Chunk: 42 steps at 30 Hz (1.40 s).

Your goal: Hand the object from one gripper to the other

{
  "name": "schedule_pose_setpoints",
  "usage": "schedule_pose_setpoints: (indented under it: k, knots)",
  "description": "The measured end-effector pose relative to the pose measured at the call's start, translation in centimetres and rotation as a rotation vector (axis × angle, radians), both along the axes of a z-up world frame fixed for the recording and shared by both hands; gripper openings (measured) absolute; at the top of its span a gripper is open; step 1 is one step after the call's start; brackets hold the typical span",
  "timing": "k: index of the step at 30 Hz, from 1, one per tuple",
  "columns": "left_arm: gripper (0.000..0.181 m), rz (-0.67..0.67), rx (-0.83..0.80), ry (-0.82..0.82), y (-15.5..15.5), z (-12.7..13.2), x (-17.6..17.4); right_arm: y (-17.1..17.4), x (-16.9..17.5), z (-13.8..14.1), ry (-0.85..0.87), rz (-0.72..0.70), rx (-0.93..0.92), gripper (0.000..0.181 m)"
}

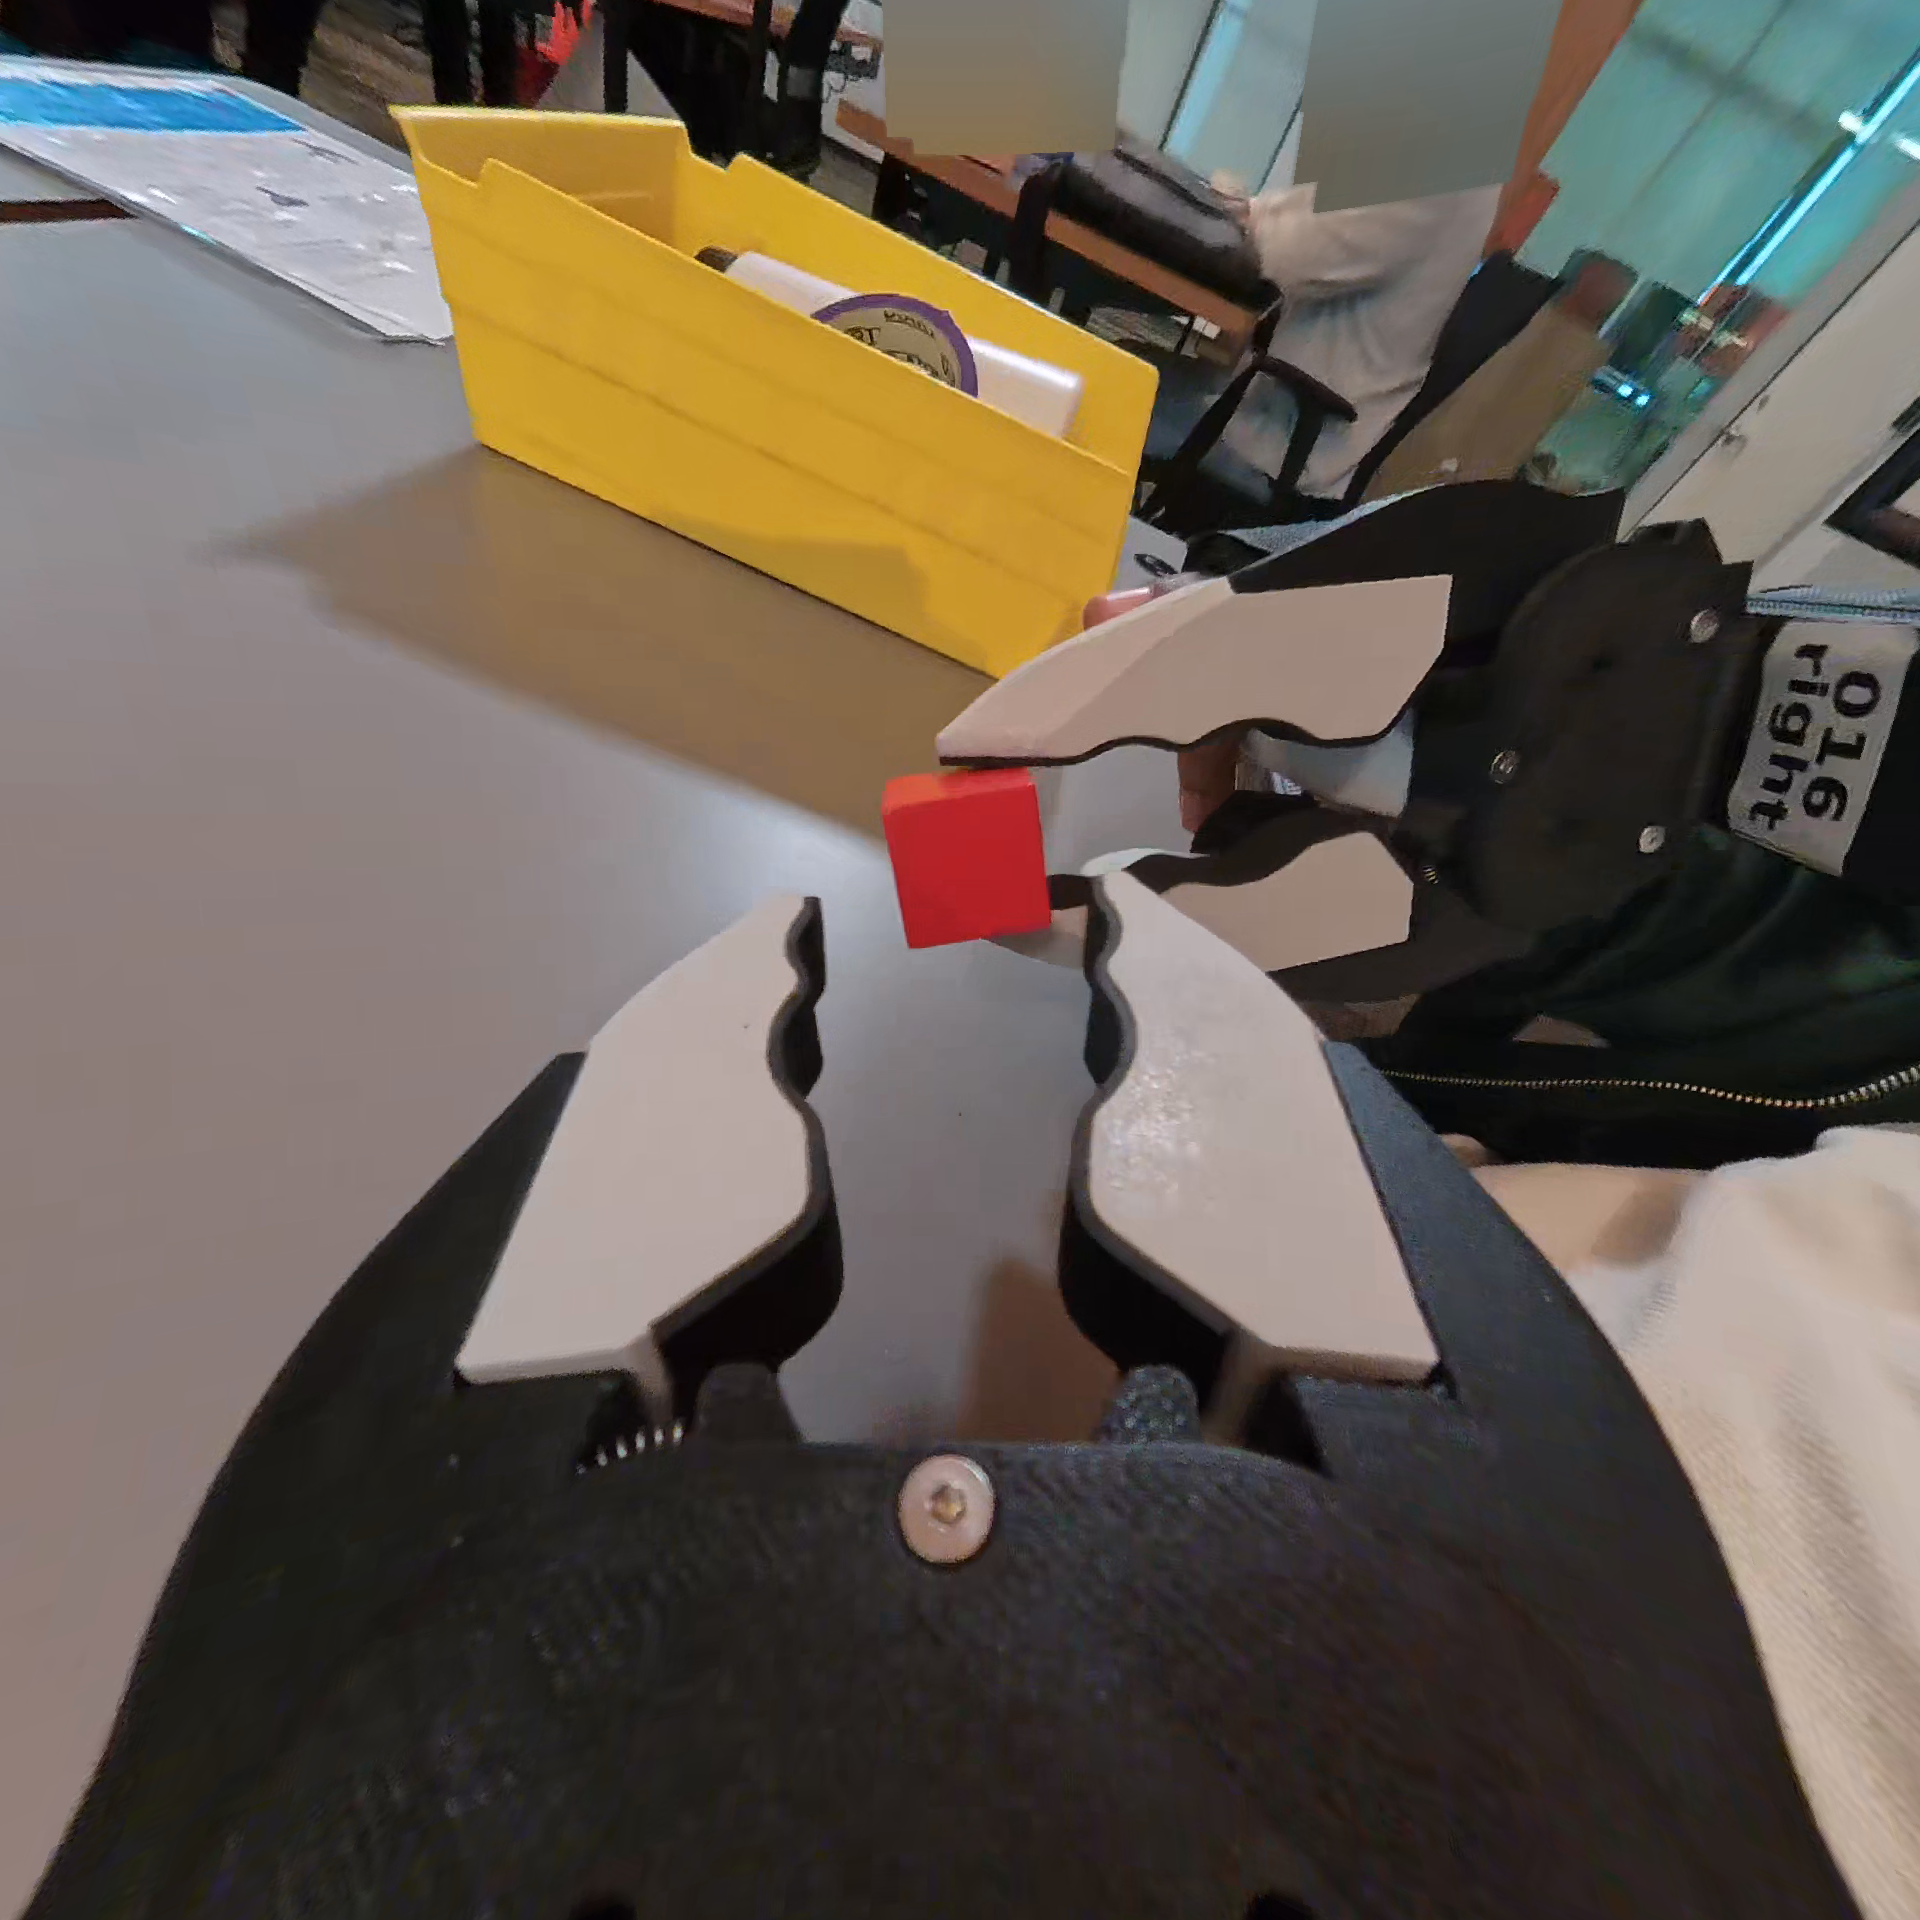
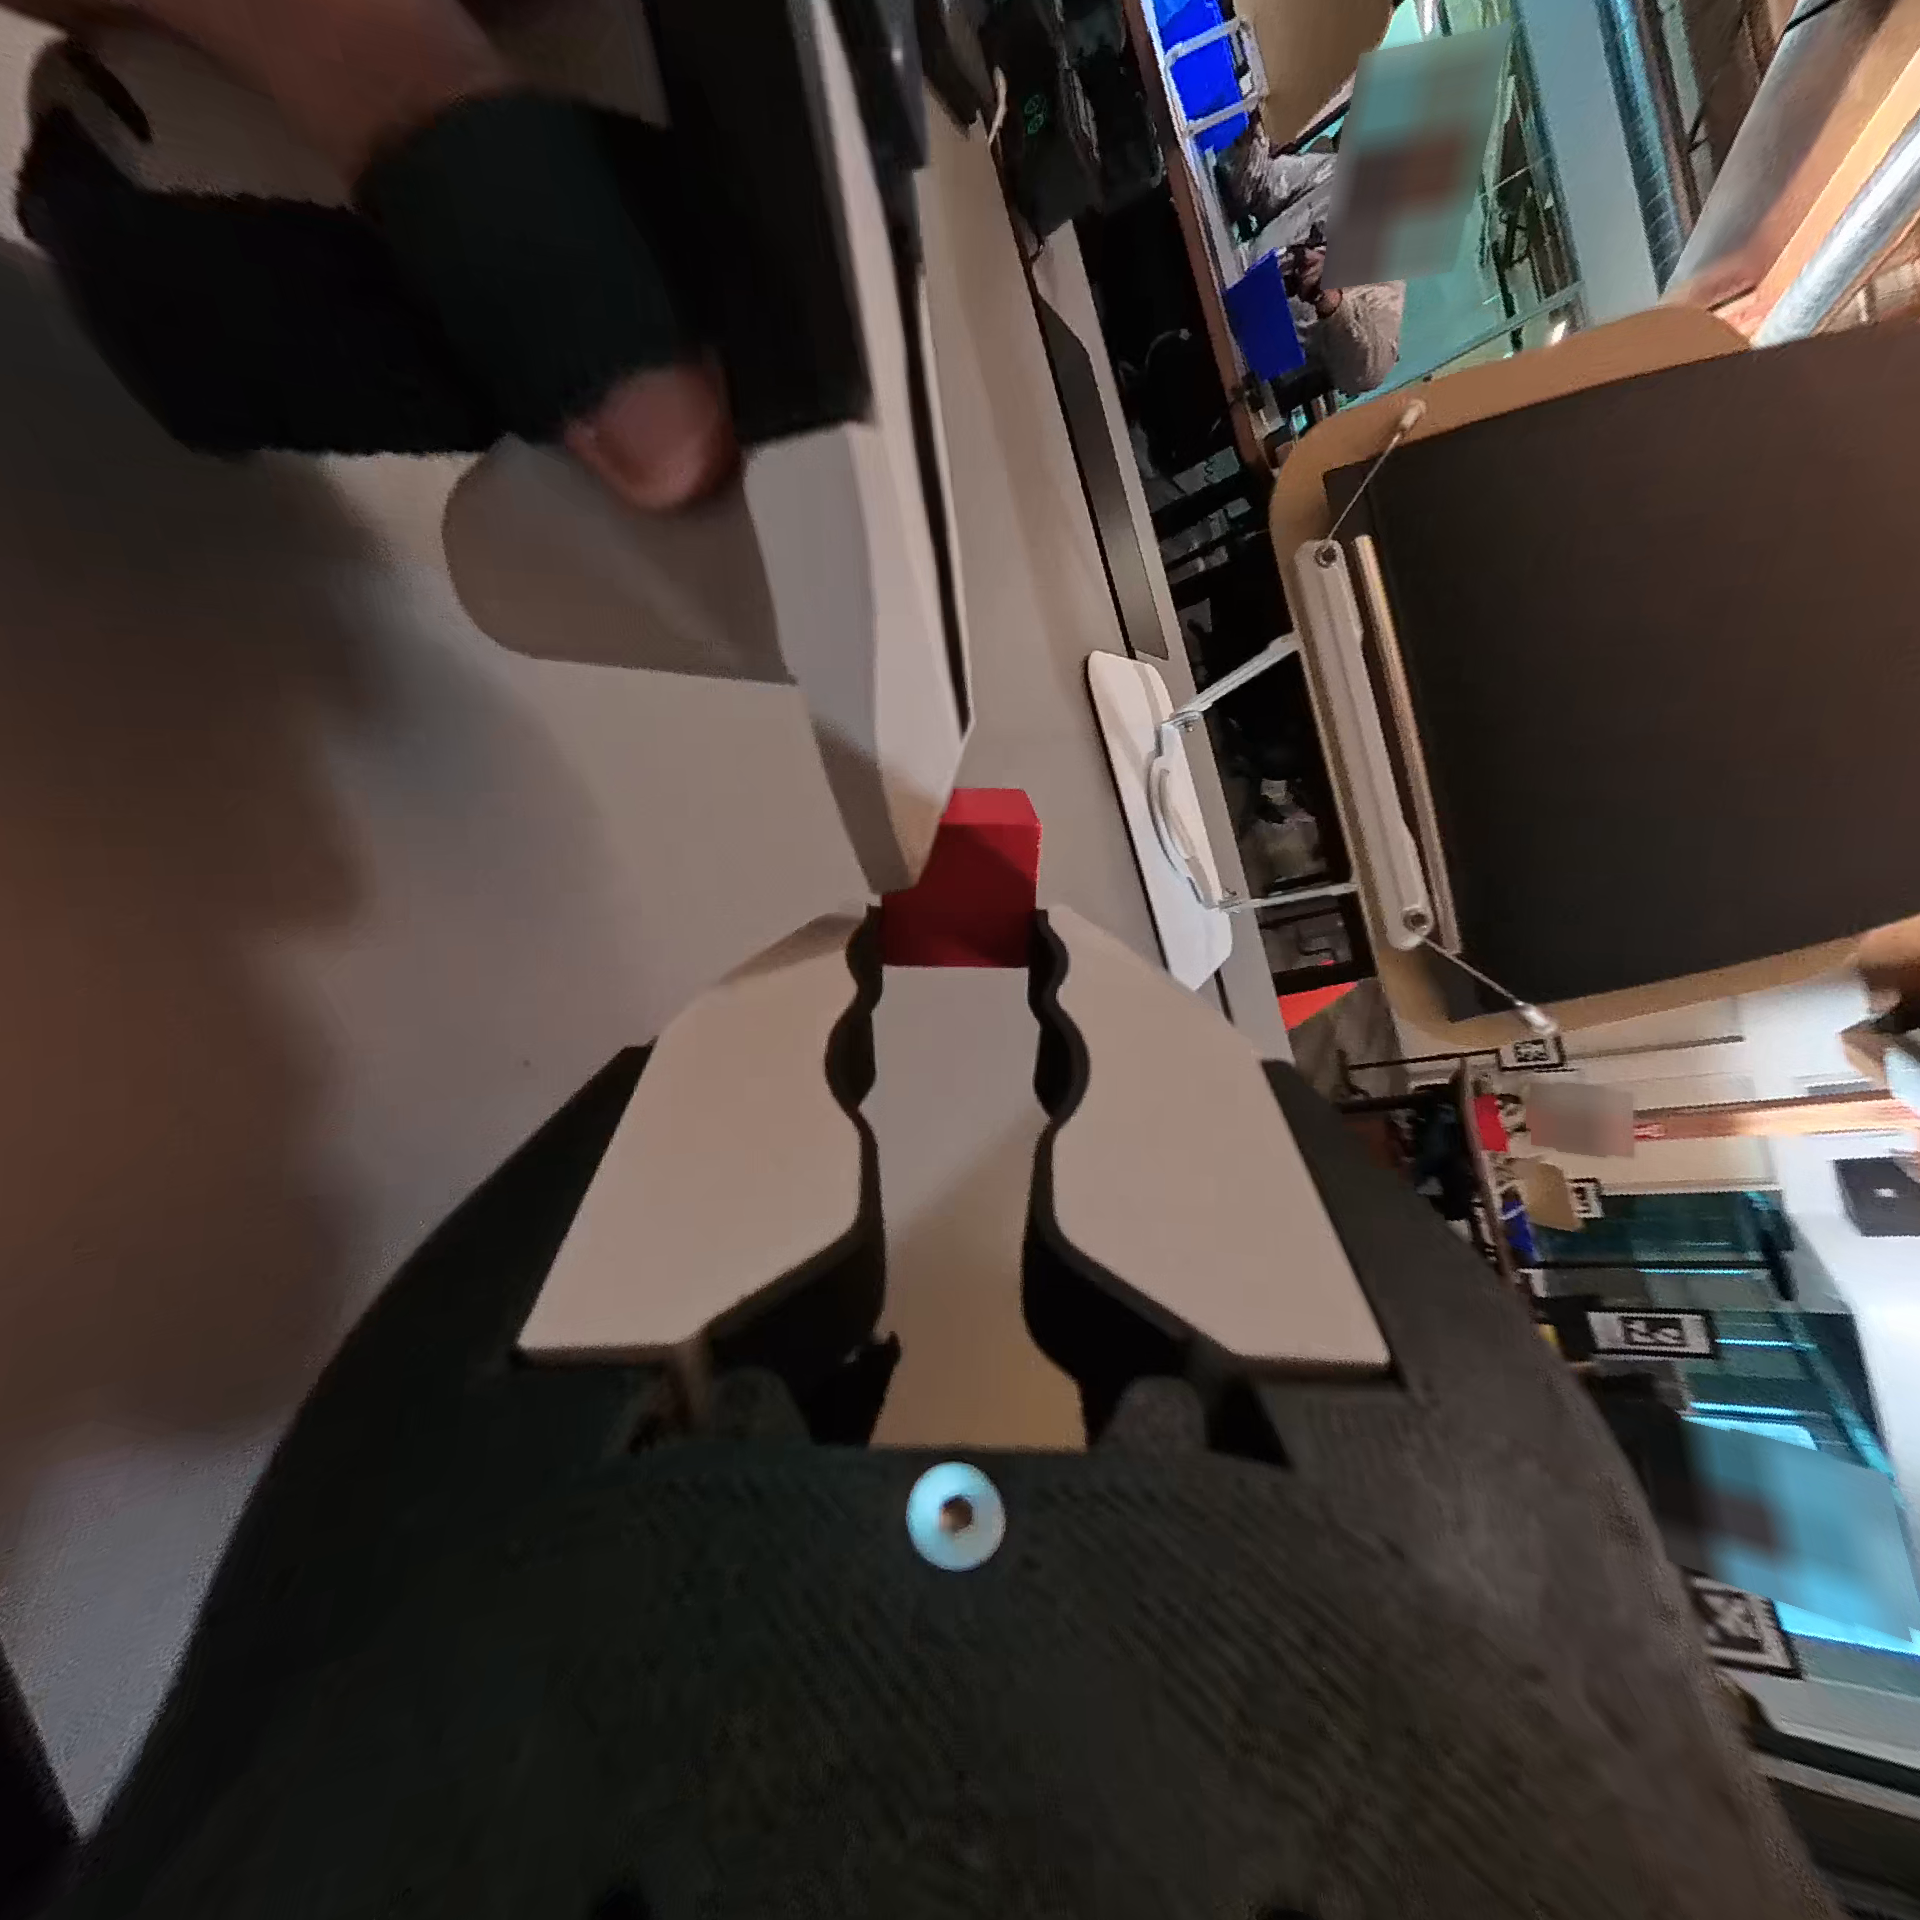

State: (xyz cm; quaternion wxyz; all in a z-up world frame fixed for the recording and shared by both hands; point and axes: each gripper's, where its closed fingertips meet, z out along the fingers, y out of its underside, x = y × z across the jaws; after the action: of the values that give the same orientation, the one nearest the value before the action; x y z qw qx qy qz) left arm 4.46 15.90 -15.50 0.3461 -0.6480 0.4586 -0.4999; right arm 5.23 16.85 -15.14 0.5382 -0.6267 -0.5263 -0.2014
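Note:
A small red cube is held above the grey table. My right gripper comes in from the right and is shut on the cube, one finger above it and one below. In the right wrist view its own fingertips clamp the cube on both sides. My left gripper is open, and the cube sits just ahead of its fingertips, nearer the right one. A gloved hand holds the left gripper, and one of its fingers reaches the cube's side.
A yellow bin stands on the far side of the table with a white bottle inside. Printed sheets lie at the far left. A chair and seated people are beyond the table edge. Less than 4 cm separates the two grippers' tips.

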Motion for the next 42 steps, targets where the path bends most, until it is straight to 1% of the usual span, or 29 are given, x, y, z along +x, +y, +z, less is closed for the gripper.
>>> schedule_pose_setpoints:
  k: [2, 4, 7, 12, 13, 14, 16, 17, 18, 20, 22, 24, 26, 27, 29, 32, 34, 36, 38, 40, 42]
  knots:
    - [0.042, -0.012, 0.008, -0.018, -0.4, 0.3, 0.1, -0.2, -0.4, -0.2, -0.04, 0.006, 0.012, 0.027]
    - [0.04, -0.027, -0.018, -0.018, -0.7, 0.1, 0.3, -0.2, -0.7, -0.3, -0.073, 0.012, 0.03, 0.027]
    - [0.031, -0.042, -0.063, 0.003, -0.8, -0.6, 0.4, -0.3, -0.9, -0.4, -0.091, 0.013, 0.036, 0.027]
    - [0.03, -0.049, -0.105, -0.046, -0.7, 0.1, 0.4, -0.3, -1.1, 0.2, -0.056, 0.033, 0.071, 0.027]
    - [0.03, -0.052, -0.116, -0.064, -0.7, 0.4, 0.4, -0.2, -1.1, 0.5, -0.04, 0.042, 0.09, 0.028]
    - [0.03, -0.054, -0.126, -0.091, -0.6, 0.7, 0.3, -0.1, -1.0, 0.9, -0.01, 0.046, 0.112, 0.041]
    - [0.03, -0.055, -0.151, -0.139, -0.3, 1.3, 0.1, 0.3, -0.6, 1.4, 0.087, 0.029, 0.088, 0.064]
    - [0.03, -0.059, -0.164, -0.166, -0.2, 1.5, -0.1, 0.6, -0.4, 1.5, 0.168, 0.021, 0.047, 0.074]
    - [0.03, -0.066, -0.176, -0.196, 0.0, 1.8, -0.2, 0.7, -0.2, 1.5, 0.268, 0.023, -0.007, 0.08]
    - [0.03, -0.086, -0.199, -0.249, 0.1, 2.3, -0.5, 0.9, 0.2, 1.8, 0.496, 0.051, -0.126, 0.084]
    - [0.029, -0.089, -0.187, -0.281, 0.3, 2.7, -0.7, 1.0, 0.8, 2.5, 0.742, 0.084, -0.243, 0.083]
    - [0.029, -0.083, -0.119, -0.274, 0.5, 2.6, -0.8, 1.1, 1.7, 3.3, 0.993, 0.115, -0.36, 0.077]
    - [0.029, -0.047, 0.008, -0.227, 0.9, 2.3, -0.9, 1.0, 2.4, 3.7, 1.174, 0.141, -0.475, 0.068]
    - [0.029, -0.025, 0.092, -0.19, 1.1, 2.1, -0.9, 0.8, 2.4, 3.6, 1.222, 0.156, -0.533, 0.062]
    - [0.029, 0.035, 0.287, -0.063, 1.9, 1.4, -1.2, 0.6, 1.9, 3.0, 1.268, 0.166, -0.637, 0.056]
    - [0.03, 0.104, 0.594, 0.164, 2.8, 0.1, -1.7, 0.0, 0.4, 1.8, 1.259, 0.162, -0.752, 0.05]
    - [0.03, 0.112, 0.718, 0.25, 2.4, -0.5, -1.4, -0.4, -0.7, 1.1, 1.244, 0.159, -0.807, 0.052]
    - [0.03, 0.097, 0.751, 0.308, 1.6, -1.2, -0.6, -0.5, -1.4, 0.7, 1.223, 0.142, -0.823, 0.053]
    - [0.031, 0.092, 0.771, 0.368, 1.1, -1.8, -0.1, -0.3, -1.3, 0.1, 1.173, 0.088, -0.797, 0.053]
    - [0.031, 0.096, 0.815, 0.421, 0.8, -2.2, 0.2, 0.1, -0.7, -0.9, 1.065, -0.007, -0.742, 0.053]
    - [0.03, 0.108, 0.848, 0.482, 0.7, -2.7, 0.2, 0.4, -0.2, -1.5, 0.942, -0.066, -0.667, 0.049]
